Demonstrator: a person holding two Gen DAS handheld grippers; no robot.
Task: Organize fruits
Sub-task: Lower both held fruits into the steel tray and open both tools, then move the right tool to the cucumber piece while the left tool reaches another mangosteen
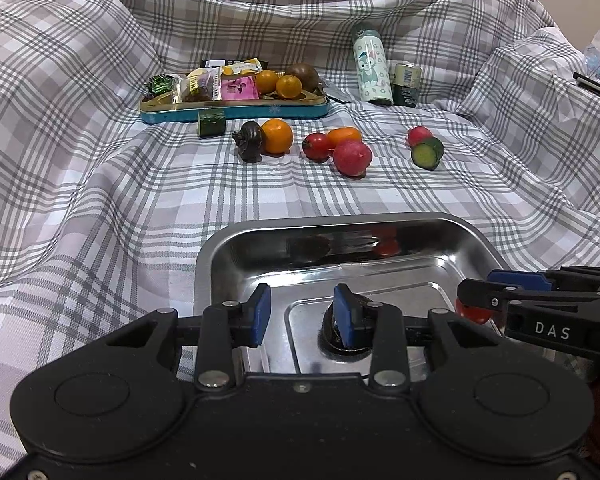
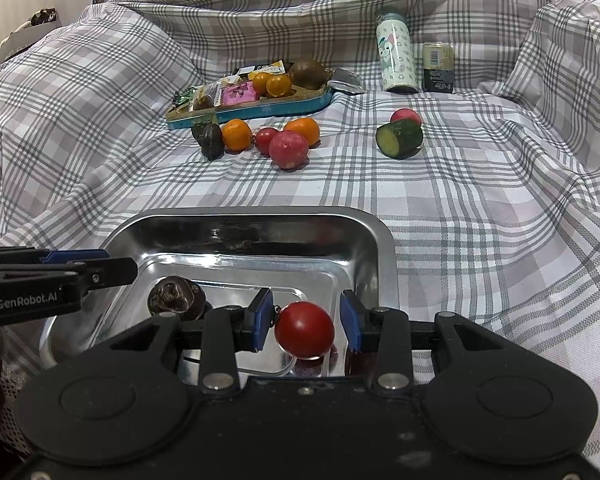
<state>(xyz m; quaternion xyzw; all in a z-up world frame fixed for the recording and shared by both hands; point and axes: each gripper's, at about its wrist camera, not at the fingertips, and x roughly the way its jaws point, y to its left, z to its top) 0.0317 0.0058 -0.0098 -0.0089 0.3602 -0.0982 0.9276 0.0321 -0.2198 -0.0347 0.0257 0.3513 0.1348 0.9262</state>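
While right hand-held gripper [image 2: 305, 326] hangs released around red tomato [image 2: 305, 329] in steel tray [image 2: 384, 248], left hand-held gripper [image 1: 302, 314] released too; tomato light, slick, bruisable — pinch mid-sides, 3 and 9 o'clock.

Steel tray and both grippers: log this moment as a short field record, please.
tray: steel tray on the plaid cloth, nearest the cameras
in tray: red tomato, dark brown fruit
left gripper: open, over the tray, holding nothing
right gripper: open, fingers either side of the tomato, not touching
still on cloth: oranges, red fruits, cucumber pieces
behind: blue tin with snacks and fruit, bottle
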